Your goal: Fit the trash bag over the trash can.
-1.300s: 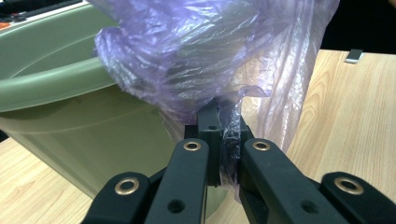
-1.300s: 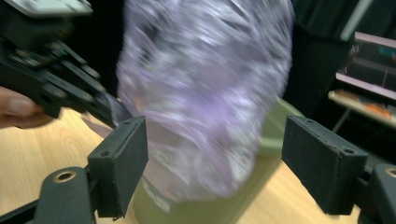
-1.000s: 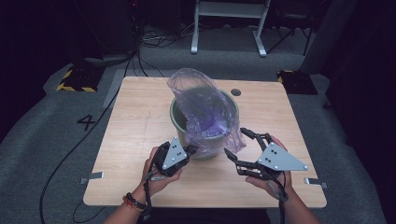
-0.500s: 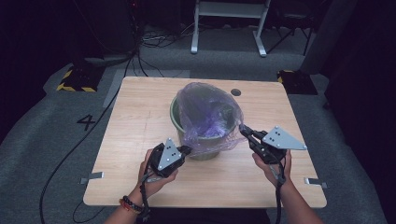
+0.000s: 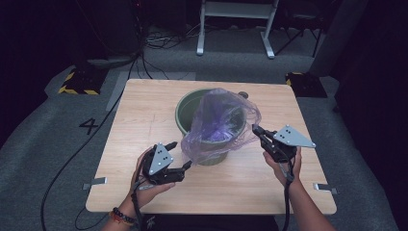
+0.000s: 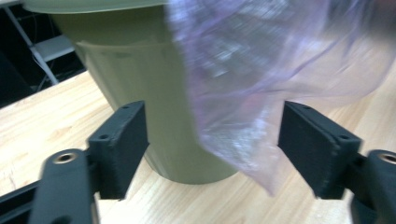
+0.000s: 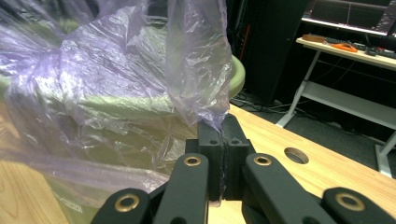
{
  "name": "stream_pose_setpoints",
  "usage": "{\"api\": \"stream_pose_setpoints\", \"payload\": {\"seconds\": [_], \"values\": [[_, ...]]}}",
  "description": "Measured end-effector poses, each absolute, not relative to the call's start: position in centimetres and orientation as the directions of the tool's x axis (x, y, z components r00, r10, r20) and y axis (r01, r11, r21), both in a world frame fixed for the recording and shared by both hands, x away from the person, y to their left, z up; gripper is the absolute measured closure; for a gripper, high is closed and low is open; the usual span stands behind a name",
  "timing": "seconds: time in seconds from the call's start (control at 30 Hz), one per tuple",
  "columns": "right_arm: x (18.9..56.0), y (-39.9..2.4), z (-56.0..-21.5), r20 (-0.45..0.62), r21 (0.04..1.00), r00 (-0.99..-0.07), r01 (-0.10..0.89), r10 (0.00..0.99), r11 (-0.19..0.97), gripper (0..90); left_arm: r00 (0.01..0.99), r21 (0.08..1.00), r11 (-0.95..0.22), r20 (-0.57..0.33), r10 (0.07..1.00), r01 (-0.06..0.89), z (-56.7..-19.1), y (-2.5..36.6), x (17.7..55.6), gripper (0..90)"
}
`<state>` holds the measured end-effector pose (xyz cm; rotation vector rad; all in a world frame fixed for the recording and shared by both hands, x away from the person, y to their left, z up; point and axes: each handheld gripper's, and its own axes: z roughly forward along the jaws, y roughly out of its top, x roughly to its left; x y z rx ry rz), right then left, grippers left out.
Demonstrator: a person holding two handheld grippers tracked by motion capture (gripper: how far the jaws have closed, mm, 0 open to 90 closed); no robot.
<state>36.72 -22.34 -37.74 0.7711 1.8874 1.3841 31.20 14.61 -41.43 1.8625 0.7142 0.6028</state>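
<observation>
A dark room with grey carpet surrounds my wooden table (image 5: 139,120), where a green bin (image 5: 192,108) stands mid-table with a thin purple bag (image 5: 216,125) draped over its near rim. My right gripper (image 5: 256,131) has its fingers closed tight on the bag's edge. My left gripper (image 5: 182,155) has just been opening; its fingers stand apart with the bag's loose lower corner hanging between them, untouched.

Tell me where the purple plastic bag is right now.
In the high view the purple plastic bag drapes over the green bin's near rim at mid-table, its right edge pinched in the right gripper, with the open left gripper just beside its lower left corner.
</observation>
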Motion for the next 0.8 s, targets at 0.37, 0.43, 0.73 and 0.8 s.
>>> {"api": "stream_pose_setpoints", "payload": {"seconds": [0.37,0.43,0.73,0.8], "values": [[36.5,-21.8,-37.1,-0.172,0.963,-0.623,0.057,0.763,0.264,90.0,0.681,0.964,-0.208,0.040,0.731,0.168,-37.3,14.9,29.8,15.2],[36.5,-21.7,-37.0,-0.178,0.961,-0.625,0.054,0.760,0.270,90.0,0.695,0.965,-0.216,0.055,0.717,0.147,-36.4,14.4,29.7,15.4],[36.2,-21.7,-36.5,-0.192,0.961,-0.627,0.037,0.755,0.276,90.0,0.755,0.967,-0.238,0.089,0.650,0.091,-33.9,12.8,29.0,15.5],[36.1,-21.7,-36.4,-0.196,0.960,-0.626,0.035,0.755,0.278,89.9,0.752,0.959,-0.271,0.115,0.649,0.087,-33.8,12.2,29.2,15.6]]}}
